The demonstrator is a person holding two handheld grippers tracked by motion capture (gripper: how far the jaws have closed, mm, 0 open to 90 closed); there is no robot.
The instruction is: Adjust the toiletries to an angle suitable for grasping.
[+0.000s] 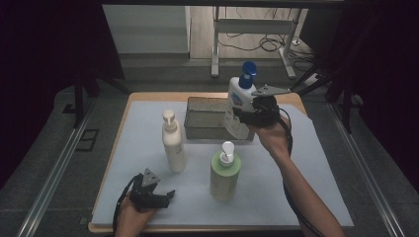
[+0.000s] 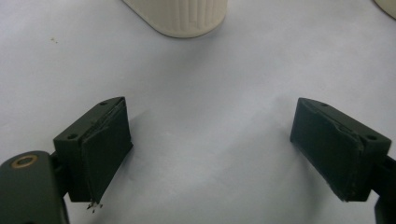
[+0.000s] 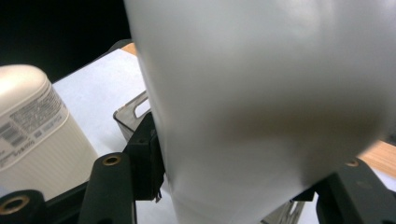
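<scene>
Left gripper (image 1: 165, 196) rests on the mat, jaws released — right gripper (image 1: 247, 117) jaws grasp the blue-capped bottle (image 1: 238, 101), lifted.

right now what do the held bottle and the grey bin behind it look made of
The held bottle, clamped in the right gripper: probably plastic, smooth matte white body with a blue pump. The grey bin: possibly metal or hard plastic, judging by thin straight walls, a dull sheen and a cut slot handle; it's hard to tell.

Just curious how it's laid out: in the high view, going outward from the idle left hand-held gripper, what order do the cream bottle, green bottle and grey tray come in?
From the left hand-held gripper:
1. Cream bottle, just beyond it.
2. Green bottle, to its right.
3. Grey tray, at the back.
</scene>
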